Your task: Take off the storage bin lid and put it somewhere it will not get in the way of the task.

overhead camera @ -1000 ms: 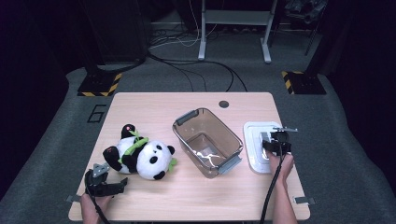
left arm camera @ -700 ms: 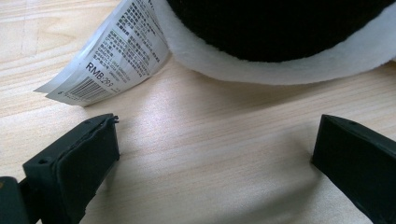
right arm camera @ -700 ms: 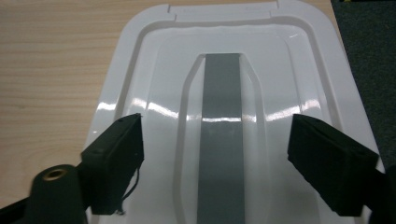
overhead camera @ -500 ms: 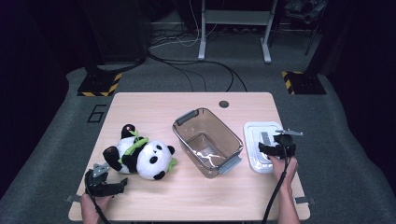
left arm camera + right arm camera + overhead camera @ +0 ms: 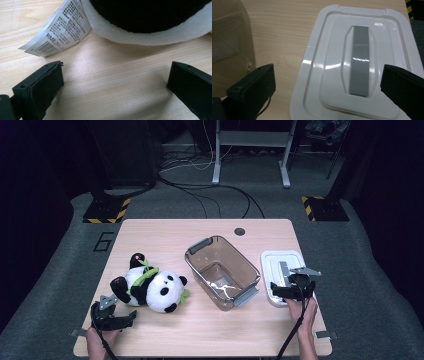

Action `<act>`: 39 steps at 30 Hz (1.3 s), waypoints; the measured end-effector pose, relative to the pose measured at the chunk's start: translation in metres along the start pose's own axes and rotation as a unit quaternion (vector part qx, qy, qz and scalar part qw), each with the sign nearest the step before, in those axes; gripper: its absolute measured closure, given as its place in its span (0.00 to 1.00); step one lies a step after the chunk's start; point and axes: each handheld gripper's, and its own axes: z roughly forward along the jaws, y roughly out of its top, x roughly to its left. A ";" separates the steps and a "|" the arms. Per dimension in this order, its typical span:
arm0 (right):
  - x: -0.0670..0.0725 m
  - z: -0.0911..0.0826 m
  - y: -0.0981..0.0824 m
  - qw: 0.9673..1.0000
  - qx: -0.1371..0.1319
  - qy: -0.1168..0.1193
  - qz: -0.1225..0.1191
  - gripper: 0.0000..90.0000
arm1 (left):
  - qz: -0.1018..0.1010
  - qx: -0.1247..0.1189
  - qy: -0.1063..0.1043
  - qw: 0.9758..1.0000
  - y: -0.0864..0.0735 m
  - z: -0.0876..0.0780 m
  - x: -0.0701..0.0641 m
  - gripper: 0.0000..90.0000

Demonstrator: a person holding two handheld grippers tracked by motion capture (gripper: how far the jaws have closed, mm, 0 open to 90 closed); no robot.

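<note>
Right gripper (image 5: 289,291) jaws just opened wide, nothing gripped, above near end of white lid (image 5: 279,265) lying flat right of clear bin (image 5: 222,270); left gripper (image 5: 114,316) spread, empty, just short of panda plush (image 5: 150,285).

White plastic lid (image 5: 281,270) with a grey handle strip lies flat near the worktop's right edge; plush panda (image 5: 150,285) lies at left.

High view: fixed above the near edge, facing forward and down across the whole pale wooden bench (image 5: 165,232). Left gripper view: close and low, facing the black-and-white plush panda (image 5: 150,22), shared with the high view. Right gripper view: close above the white rectangular plastic lid (image 5: 332,75), likewise shared.
</note>
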 end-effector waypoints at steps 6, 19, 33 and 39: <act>0.018 -0.005 -0.009 1.000 -0.003 0.016 -0.014 0.00 | 0.000 0.000 0.000 1.000 0.000 0.000 0.000 0.00; 0.070 -0.005 -0.041 0.997 0.008 0.047 -0.064 0.00 | 0.000 0.000 0.000 1.000 0.000 0.000 0.000 0.00; 0.103 0.011 -0.070 0.992 0.039 0.061 -0.104 0.00 | 0.002 0.005 0.000 1.000 0.001 -0.001 0.000 0.00; 0.104 0.016 -0.071 0.992 0.035 0.065 -0.100 0.00 | 0.004 0.001 -0.010 1.000 0.000 0.000 0.000 0.00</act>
